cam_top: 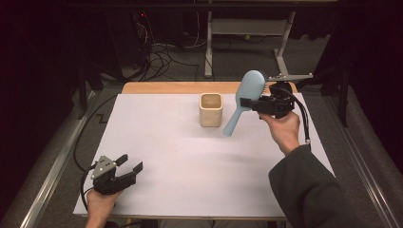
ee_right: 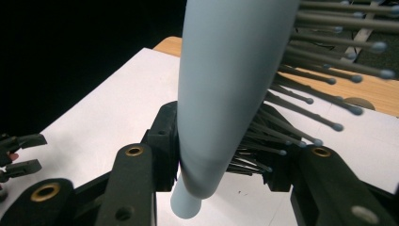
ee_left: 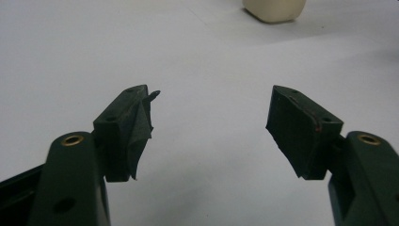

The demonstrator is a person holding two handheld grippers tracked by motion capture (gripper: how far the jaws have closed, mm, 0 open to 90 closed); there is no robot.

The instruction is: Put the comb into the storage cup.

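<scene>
cup (cam_top: 210, 109): one, upright near the worktop (cam_top: 180, 161) far edge, nothing seen inside | hairbrush (cam_top: 244, 99): one, held in the air just right of the cup, handle down | right gripper (cam_top: 248, 103): clenched on the hairbrush | left gripper (cam_top: 130, 163): released, near-left corner

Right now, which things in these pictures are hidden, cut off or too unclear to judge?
- Inside of the beige cup, high view: its own walls hide the bottom, so contents cannot be told.
- Same cup, left gripper view: the top edge cuts it off.
- Blue hairbrush, right gripper view: head cut off by the top edge.
- Right gripper pads, high view: too small to see the contact.
</scene>
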